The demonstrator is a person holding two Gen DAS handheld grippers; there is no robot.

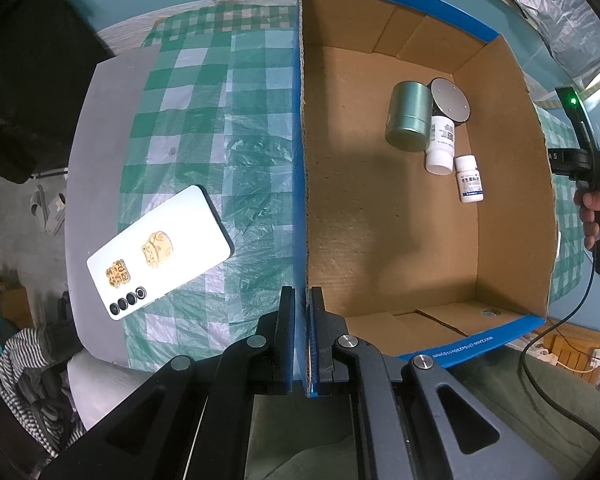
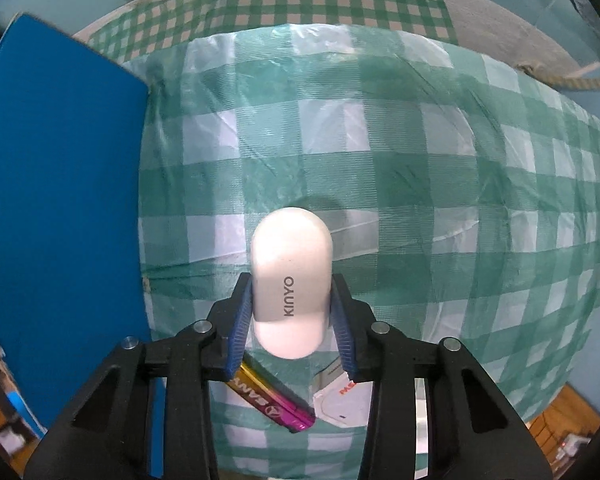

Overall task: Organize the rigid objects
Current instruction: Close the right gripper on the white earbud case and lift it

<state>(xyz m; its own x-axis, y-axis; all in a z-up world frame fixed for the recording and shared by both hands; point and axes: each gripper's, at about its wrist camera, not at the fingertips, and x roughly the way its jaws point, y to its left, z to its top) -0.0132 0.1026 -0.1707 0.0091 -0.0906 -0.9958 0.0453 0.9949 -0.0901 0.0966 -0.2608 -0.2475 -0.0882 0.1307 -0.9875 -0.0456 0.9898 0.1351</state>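
Observation:
My left gripper [image 1: 302, 292] is shut on the blue-edged left wall [image 1: 300, 160] of an open cardboard box [image 1: 380, 220], one finger on each side of it. Lying in the box are a green tin [image 1: 408, 118], a black round disc [image 1: 450, 100], a large white bottle [image 1: 440, 148] and a small white bottle [image 1: 470, 180]. A white phone [image 1: 160, 252] with gold stickers lies on the checked cloth left of the box. My right gripper [image 2: 292, 284] is shut on a white rounded KINYO case [image 2: 290, 264], its blue pads pressed against both sides.
The box's blue outer wall [image 2: 60, 180] stands left of the right gripper. Under that gripper lie a pink and gold flat pack [image 2: 276, 404] and a white card [image 2: 340, 400]. A hand [image 1: 592, 208] holds a gripper handle right of the box. The green checked cloth [image 2: 420, 160] covers the table.

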